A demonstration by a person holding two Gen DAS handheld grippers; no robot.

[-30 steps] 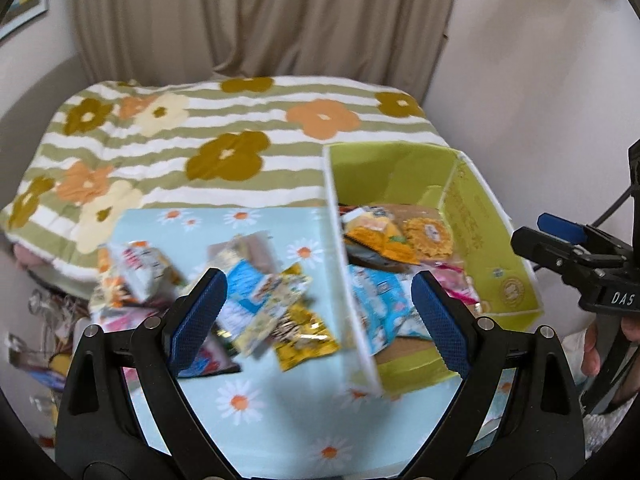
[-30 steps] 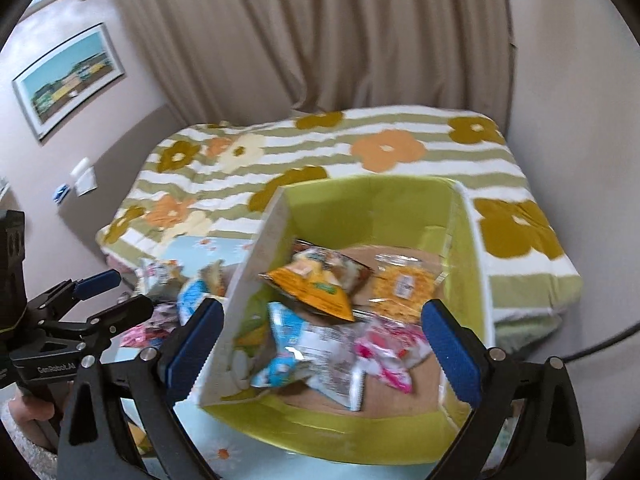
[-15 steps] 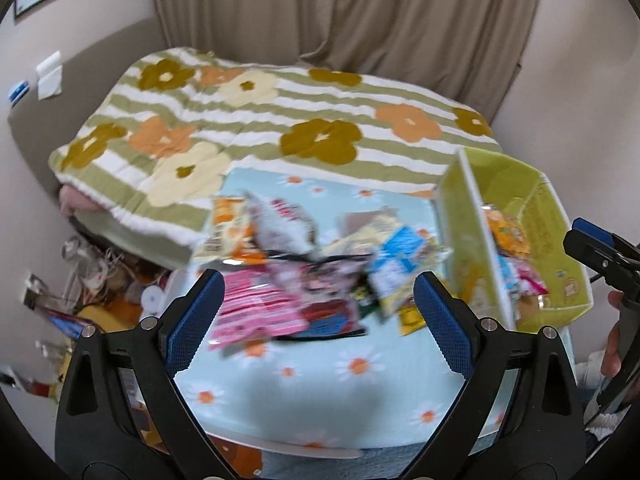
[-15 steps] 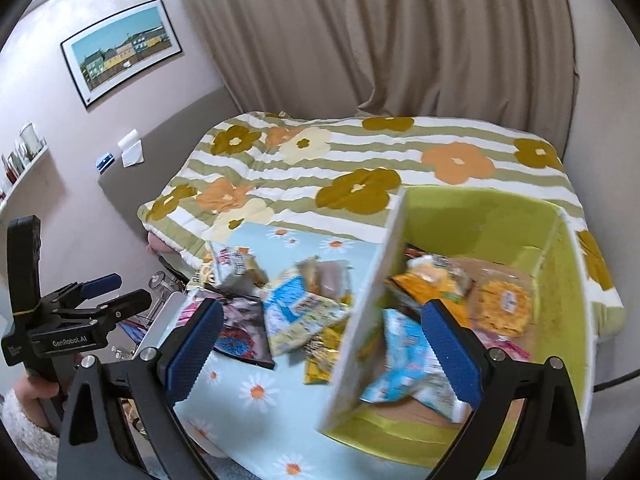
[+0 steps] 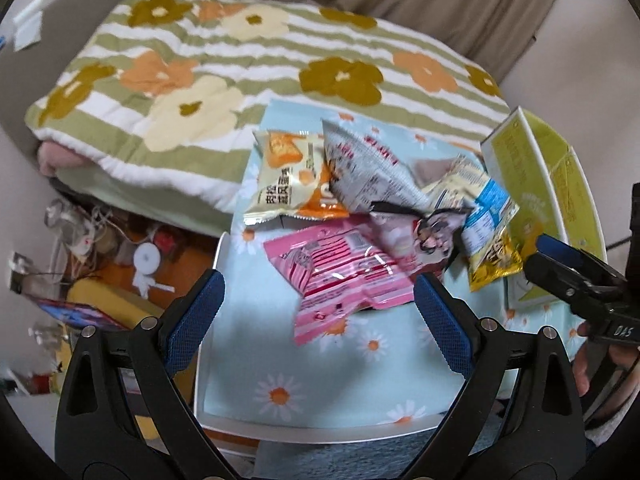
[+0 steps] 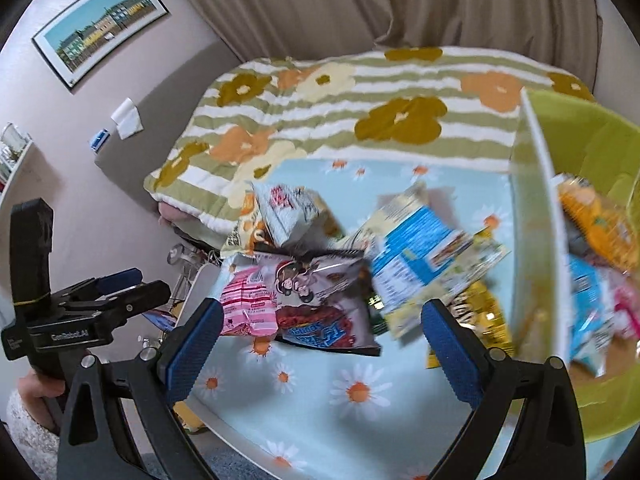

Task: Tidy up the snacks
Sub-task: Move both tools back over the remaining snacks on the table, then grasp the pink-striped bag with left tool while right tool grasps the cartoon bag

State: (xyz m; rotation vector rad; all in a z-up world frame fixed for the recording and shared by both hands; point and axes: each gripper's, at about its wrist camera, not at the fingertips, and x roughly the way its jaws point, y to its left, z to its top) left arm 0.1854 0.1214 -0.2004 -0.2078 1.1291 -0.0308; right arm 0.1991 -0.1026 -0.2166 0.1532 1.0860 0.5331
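Loose snack packets lie heaped on the daisy-print table [image 5: 280,360]. Among them are a pink striped packet [image 5: 344,272], an orange-and-cream packet [image 5: 288,168], a silver packet with red print [image 5: 368,172], a cartoon-print packet [image 6: 320,292], a blue-and-white packet [image 6: 420,264] and a gold packet [image 5: 496,264]. My left gripper [image 5: 318,304] hovers open over the pink packet, holding nothing. My right gripper [image 6: 322,320] is open above the cartoon-print packet, also holding nothing. The green box [image 6: 580,152] at the right holds several packets, an orange one [image 6: 596,224] on top.
A bed with a striped flower blanket [image 5: 240,60] lies behind the table. Cables and clutter [image 5: 100,260] cover the floor left of the table edge. Curtains hang behind, and a framed picture [image 6: 100,20] is on the left wall. A hand [image 6: 40,392] holds the left gripper.
Both views have swung left, away from the green box and onto the loose pile, and dropped closer to the table. Both grippers stay open and hold nothing.
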